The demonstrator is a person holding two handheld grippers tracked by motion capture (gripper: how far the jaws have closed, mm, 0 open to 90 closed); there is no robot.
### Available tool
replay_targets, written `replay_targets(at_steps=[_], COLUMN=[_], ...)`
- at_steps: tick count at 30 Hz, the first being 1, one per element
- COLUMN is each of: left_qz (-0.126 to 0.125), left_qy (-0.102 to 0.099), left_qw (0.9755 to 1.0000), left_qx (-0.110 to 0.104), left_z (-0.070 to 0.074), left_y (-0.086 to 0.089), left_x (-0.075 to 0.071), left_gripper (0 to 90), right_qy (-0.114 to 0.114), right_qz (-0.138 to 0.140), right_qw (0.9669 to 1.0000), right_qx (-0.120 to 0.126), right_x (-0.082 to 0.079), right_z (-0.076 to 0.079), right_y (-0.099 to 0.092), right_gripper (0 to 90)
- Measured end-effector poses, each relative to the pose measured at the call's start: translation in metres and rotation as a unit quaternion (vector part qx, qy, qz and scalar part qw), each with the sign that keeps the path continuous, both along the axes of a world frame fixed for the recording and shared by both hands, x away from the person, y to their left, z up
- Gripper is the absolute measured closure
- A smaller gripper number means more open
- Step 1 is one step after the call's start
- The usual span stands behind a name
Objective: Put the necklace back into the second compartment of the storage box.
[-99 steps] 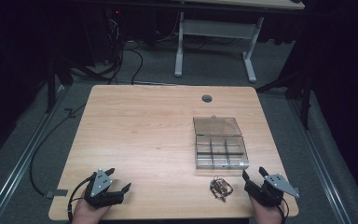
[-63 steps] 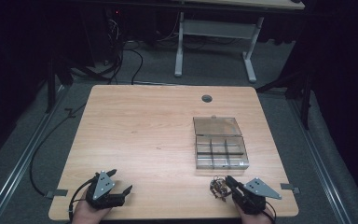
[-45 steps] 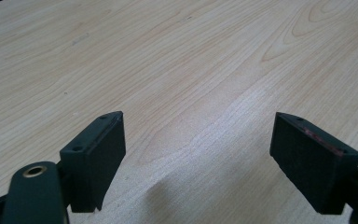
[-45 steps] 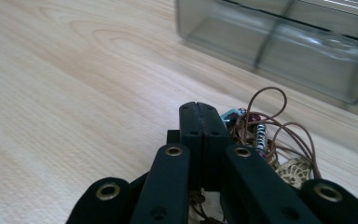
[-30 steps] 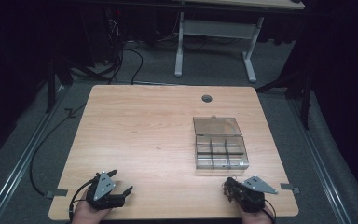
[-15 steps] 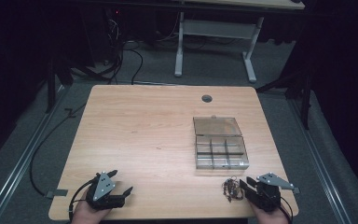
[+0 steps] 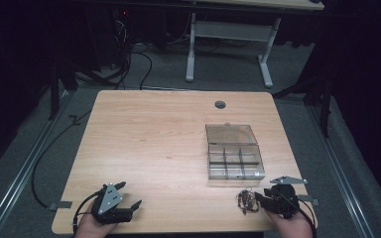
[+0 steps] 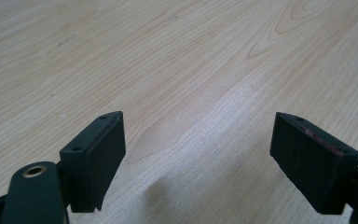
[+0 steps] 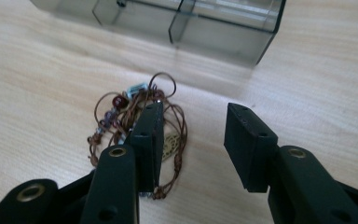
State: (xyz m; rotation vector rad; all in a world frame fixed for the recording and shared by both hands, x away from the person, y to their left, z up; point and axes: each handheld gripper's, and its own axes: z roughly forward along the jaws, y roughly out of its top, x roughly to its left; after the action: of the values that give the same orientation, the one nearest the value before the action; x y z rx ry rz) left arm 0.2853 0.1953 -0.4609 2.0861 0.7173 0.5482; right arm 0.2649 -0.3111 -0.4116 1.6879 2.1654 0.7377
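there, near the front right corner of the wooden table (image 7: 158,134), lay a small tangle of brown cord and beads, a bracelet (image 7: 246,200) of some kind, with reddish and purple beads and a pale tag caught in its loops. in the right gripper view the bracelet (image 9: 135,126) sat on the bare wood just in front of a clear plastic organizer box (image 9: 177,23), apart from its wall. the high view showed that box (image 7: 233,153) open, its lid laid flat behind it and its tray split into small compartments; whether anything sat in them could not be told.

the right gripper (image 7: 258,197) rested low at the table's front edge, held in a hand (image 7: 290,225), pointing left toward the tangle. its jaws stood parted with nothing between them. in its own view the right gripper (image 9: 193,135) had one jaw lying over the right side of the cord heap, while the other jaw stood over bare wood beside it; whether the first jaw touched the cord was not clear.

the left gripper (image 7: 129,194) lay well apart at the front left, held in the other hand (image 7: 92,228), its grey plate on top. in its own view the left gripper (image 8: 198,149) had its jaws spread wide over plain wood grain, gripping nothing.
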Motion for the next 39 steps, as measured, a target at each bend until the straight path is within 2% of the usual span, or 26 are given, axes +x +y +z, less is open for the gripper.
replay_targets(at_steps=[6, 12, 16, 21, 28, 32, 39], left_qz=[-0.003, -0.003, -0.003, -0.004, -0.004, -0.005, -0.006], left_qy=[-0.001, -0.001, -0.001, -0.002, -0.003, -0.002, -0.003], left_qw=[1.0000, 1.0000, 1.0000, 1.0000, 1.0000, 0.9999, 0.9999], left_qx=[0.002, 0.004, 0.006, 0.008, 0.008, 0.009, 0.010], left_z=[0.000, 0.000, 0.000, 0.000, 0.000, 0.000, 0.000], left_y=[0.000, 0.000, 0.000, -0.001, -0.001, -0.001, -0.001], left_x=[-0.001, -0.001, -0.001, -0.001, -0.001, -0.001, -0.001], left_gripper=[18.2, 18.2, 18.2, 18.2, 18.2, 18.2, 18.2], right_qy=[0.037, 0.061, 0.076, 0.091, 0.105, 0.110, 0.123], right_qz=[0.005, 0.010, 0.020, 0.033, 0.047, 0.059, 0.076], right_qw=[0.9993, 0.9980, 0.9967, 0.9948, 0.9927, 0.9908, 0.9881], right_qx=[-0.005, -0.007, -0.018, -0.034, -0.038, -0.052, -0.053], right_x=[0.003, 0.004, 0.005, 0.006, 0.008, 0.011, 0.017], right_z=[-0.001, 0.000, 0.002, 0.004, 0.006, 0.008, 0.009], right_y=[0.002, 0.004, 0.007, 0.012, 0.016, 0.021, 0.028], right_gripper=[56.6, 54.6, 53.7, 52.5, 51.6, 49.6, 46.2])
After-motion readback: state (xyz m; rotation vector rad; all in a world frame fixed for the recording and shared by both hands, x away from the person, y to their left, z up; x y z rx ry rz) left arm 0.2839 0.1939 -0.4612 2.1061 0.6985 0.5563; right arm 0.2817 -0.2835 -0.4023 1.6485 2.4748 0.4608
